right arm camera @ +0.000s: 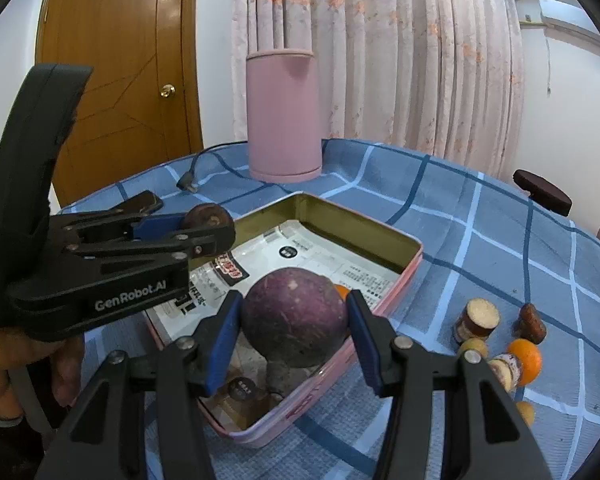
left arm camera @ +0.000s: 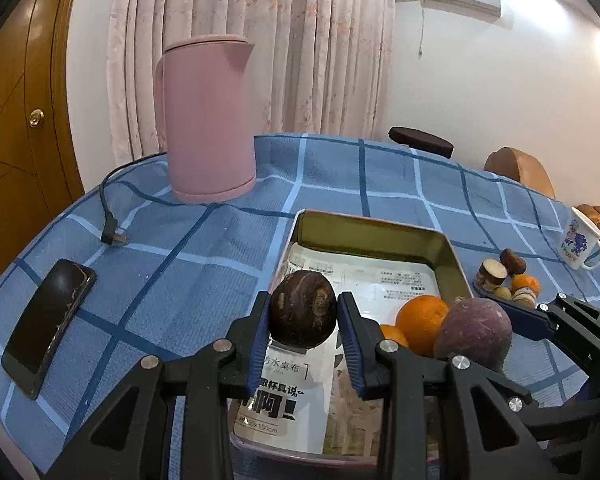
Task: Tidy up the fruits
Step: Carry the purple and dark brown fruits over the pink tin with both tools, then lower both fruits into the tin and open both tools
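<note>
Left gripper and right gripper each clamp one fruit above one tin.

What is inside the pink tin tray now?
The pink tin tray holds printed paper lining its bottom and two oranges. Both held fruits hang over it, hiding part of the lining, so anything beneath them cannot be seen.

kettle — pink | tablecloth — blue checked | tin — pink | curtain — floral
</note>
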`<state>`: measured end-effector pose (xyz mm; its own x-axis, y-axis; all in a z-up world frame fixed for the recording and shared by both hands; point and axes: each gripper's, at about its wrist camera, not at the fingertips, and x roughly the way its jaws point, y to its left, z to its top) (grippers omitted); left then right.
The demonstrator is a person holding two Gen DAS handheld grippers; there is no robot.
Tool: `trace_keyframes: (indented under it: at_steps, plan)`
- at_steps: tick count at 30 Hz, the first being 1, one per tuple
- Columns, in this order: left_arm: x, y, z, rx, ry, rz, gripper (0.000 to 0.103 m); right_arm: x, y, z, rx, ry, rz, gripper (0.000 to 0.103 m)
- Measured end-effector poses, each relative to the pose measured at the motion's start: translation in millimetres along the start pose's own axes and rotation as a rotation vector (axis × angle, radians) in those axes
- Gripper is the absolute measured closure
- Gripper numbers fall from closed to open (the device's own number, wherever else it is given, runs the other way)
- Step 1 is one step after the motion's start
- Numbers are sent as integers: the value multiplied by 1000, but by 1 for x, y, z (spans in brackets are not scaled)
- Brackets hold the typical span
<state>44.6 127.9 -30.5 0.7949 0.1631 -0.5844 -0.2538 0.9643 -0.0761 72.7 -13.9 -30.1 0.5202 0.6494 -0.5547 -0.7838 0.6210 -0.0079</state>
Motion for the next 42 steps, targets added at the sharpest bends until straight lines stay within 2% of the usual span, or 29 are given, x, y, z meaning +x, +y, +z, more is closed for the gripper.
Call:
trace_keyframes:
  at_steps: [11, 22, 23, 24, 28, 30, 31, 32, 36, 37, 42]
  plan:
    - [5, -1, -3, 14, 18, 5, 68, 11, 6, 0, -28, 61, 25, 47]
    - [5, 1, -6, 10, 31, -9, 67, 16, 12, 0, -61, 83, 33, 47]
    - [5, 1, -7, 12, 32, -9, 67, 16, 12, 0, -60, 83, 36, 46]
    - [4, 0, -7, 16, 35, -6, 67, 15, 12, 0, -56, 80, 41, 41]
    - [0, -2, -7, 28, 34, 3, 62, 6, 7, -1, -35, 42, 49, 32]
    - [-6, -4, -6, 34, 21, 18, 50, -1, 2, -2, -31, 27, 39, 32]
    - [-10, -5, -5, 33, 9, 29, 39, -7, -3, -3, -28, 17, 30, 32]
    - [-14, -6, -4, 32, -9, 37, 32, -11, -9, -4, -18, 10, 17, 32]
    - [-23, -20, 2, 31, -38, 19, 31, -35, -56, -9, 92, -8, -72, 32]
    - [-24, -26, 3, 40, -43, 10, 31, -42, -71, -12, 126, -7, -116, 31]
    - [-22, -69, 4, 106, -43, -56, 31, -60, -124, -31, 222, 35, -271, 31]
